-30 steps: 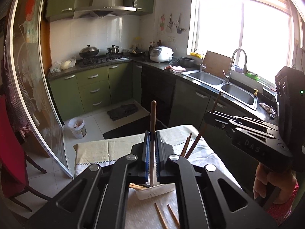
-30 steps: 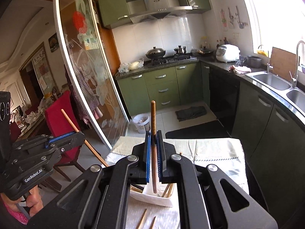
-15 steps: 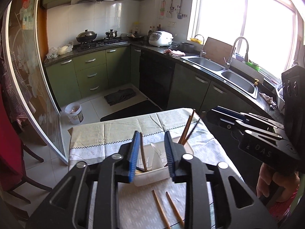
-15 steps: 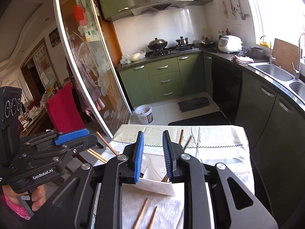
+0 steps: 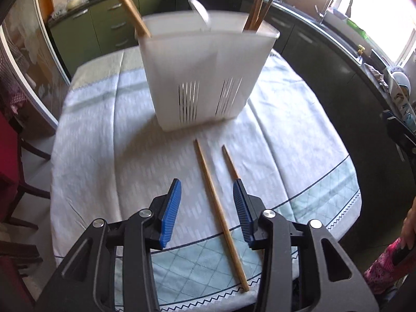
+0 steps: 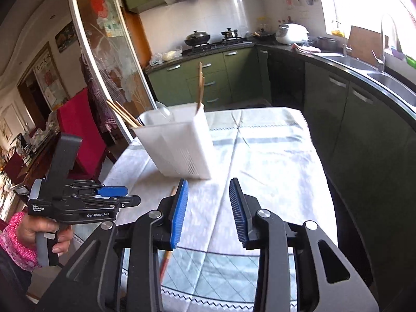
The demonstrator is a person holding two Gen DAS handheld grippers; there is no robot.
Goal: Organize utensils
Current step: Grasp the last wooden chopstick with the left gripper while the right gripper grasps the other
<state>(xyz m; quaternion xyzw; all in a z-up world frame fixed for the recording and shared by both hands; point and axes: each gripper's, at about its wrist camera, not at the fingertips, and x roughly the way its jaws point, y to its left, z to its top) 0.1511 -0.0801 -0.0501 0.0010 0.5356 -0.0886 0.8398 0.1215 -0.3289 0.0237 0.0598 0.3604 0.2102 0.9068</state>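
White slotted caddy was stood upright on worktop, chopsticks leaned inside; two loose chopsticks were laid flat in front.

The right claw hangs above the cloth-covered worktop with its blue-padded jaws spread apart and nothing between them. Ahead of it stands a white slotted utensil holder — chopsticks lean out of its left end, and another pair rises nearly upright from its right end. A loose chopstick lies on the cloth, partly hidden behind the claw's left finger. At the left edge, a hand grips the left claw, which sits beside the worktop — whether its jaws are parted cannot be told.
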